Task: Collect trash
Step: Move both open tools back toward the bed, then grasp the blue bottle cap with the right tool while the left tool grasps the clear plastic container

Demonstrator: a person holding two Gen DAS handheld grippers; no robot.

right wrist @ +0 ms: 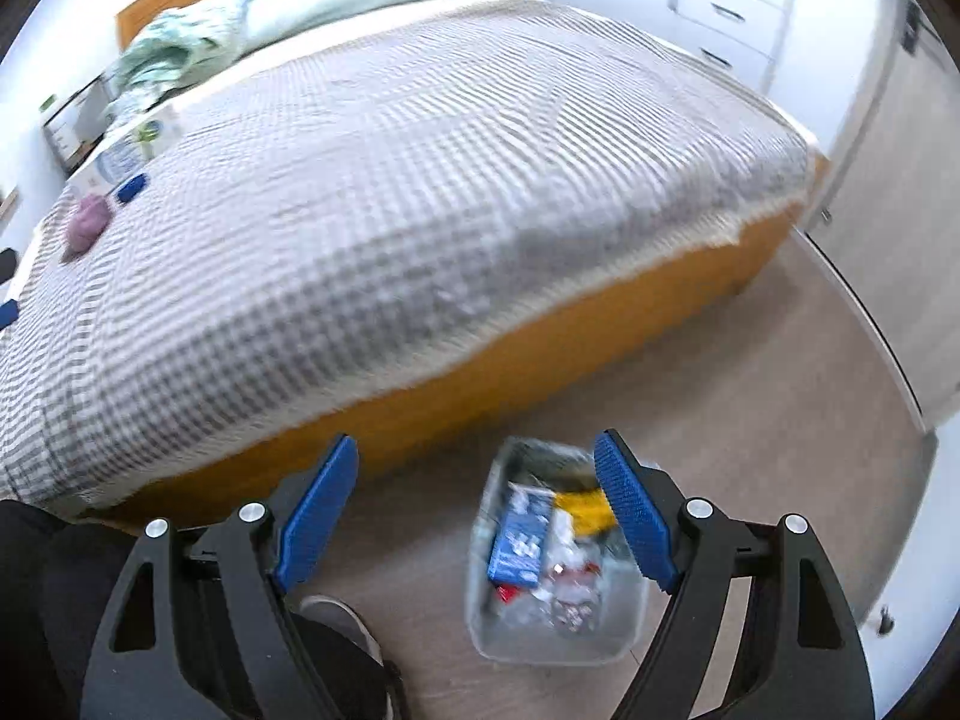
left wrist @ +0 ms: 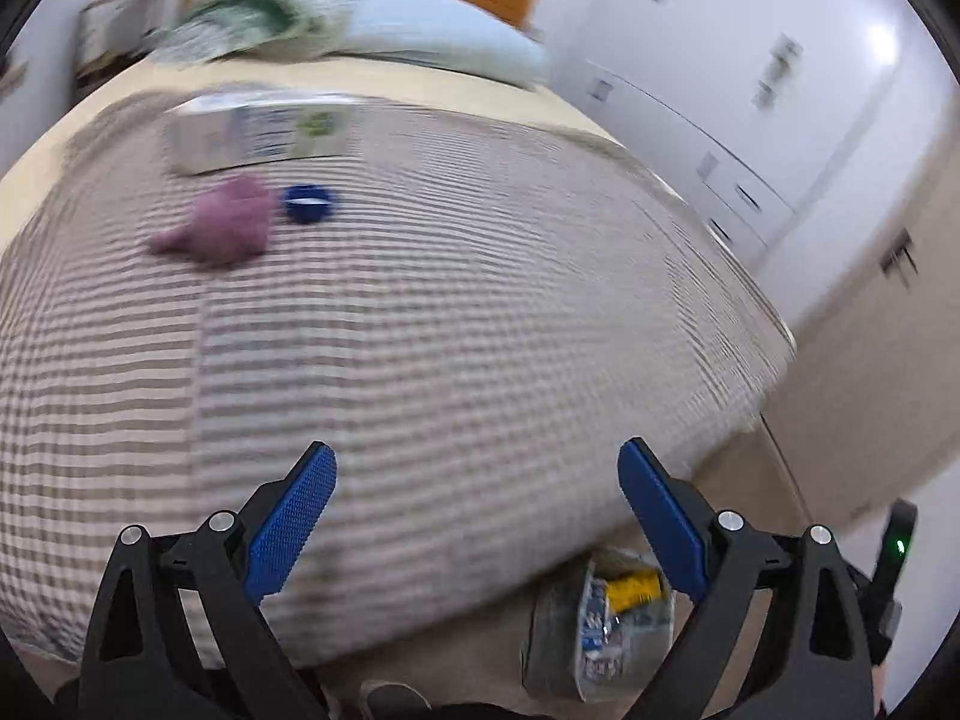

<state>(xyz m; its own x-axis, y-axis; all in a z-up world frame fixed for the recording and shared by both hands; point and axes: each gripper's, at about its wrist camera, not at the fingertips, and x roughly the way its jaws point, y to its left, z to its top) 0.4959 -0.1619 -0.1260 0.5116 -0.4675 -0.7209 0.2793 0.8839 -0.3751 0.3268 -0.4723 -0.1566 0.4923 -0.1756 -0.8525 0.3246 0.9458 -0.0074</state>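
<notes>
A bed [right wrist: 630,324] with an orange frame carries a grey checked blanket [left wrist: 456,312], 1 pale pillow [left wrist: 444,36] and crumpled green cloth [left wrist: 270,6]; white cupboards [left wrist: 738,90] stand beside it.

black fingers [right wrist: 312,516] — blue pads, silver screws

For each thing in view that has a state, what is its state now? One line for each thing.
left gripper: open, holds nothing
right gripper: open, holds nothing
bin: on the floor beside the bed, partly filled with trash
white carton: lying flat on the bed cover
blue cap: lying on the cover, beside the purple wad
purple wad: crumpled, on the cover
</notes>
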